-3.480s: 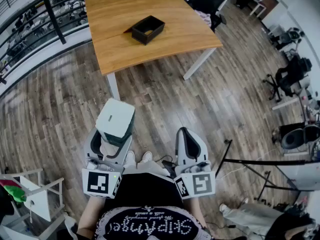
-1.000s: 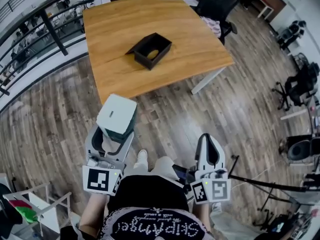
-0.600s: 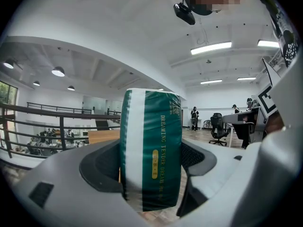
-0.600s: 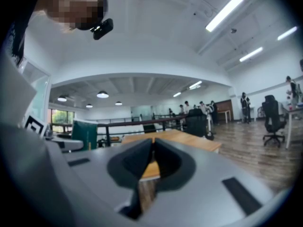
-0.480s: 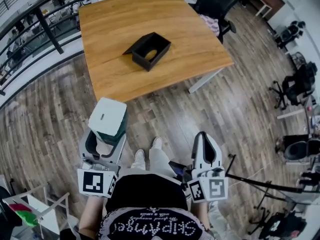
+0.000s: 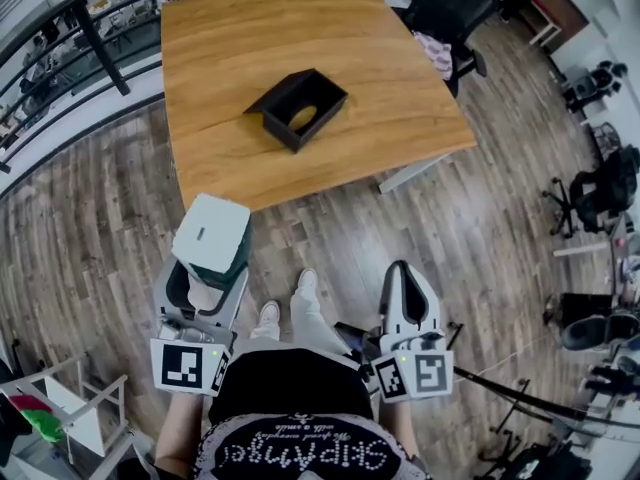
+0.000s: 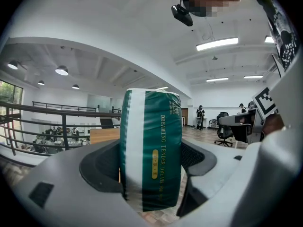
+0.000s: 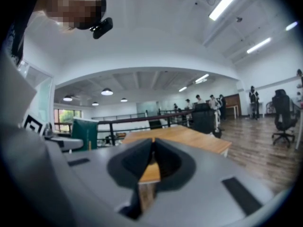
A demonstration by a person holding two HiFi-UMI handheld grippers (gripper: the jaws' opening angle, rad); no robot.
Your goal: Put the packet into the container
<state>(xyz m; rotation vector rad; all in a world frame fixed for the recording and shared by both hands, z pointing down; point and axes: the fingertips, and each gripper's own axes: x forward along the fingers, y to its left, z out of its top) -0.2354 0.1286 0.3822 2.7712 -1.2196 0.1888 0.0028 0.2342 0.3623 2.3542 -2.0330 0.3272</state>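
A green and white packet (image 6: 210, 238) stands upright between the jaws of my left gripper (image 6: 205, 268), which is shut on it over the wooden floor. In the left gripper view the packet (image 7: 152, 148) fills the middle, with my left gripper (image 7: 151, 174) clamped round its lower part. The black open container (image 6: 297, 108) sits on the wooden table (image 6: 380, 58) ahead, well apart from both grippers. My right gripper (image 6: 408, 286) is held low at the right, shut with nothing in it. In the right gripper view my right gripper (image 8: 152, 148) has its jaws pressed together, and the packet (image 8: 85, 134) shows at the left.
A black railing (image 6: 90, 28) runs along the table's far left. Office chairs (image 6: 605, 183) stand at the right, one black chair (image 6: 440, 3) at the table's far corner. A white rack (image 6: 60, 418) is at the lower left. The person's feet (image 6: 290, 298) are on the floor between the grippers.
The table and container have drawn slightly nearer and shifted in the head view as the person steps forward. Both grippers keep their hold and stance.
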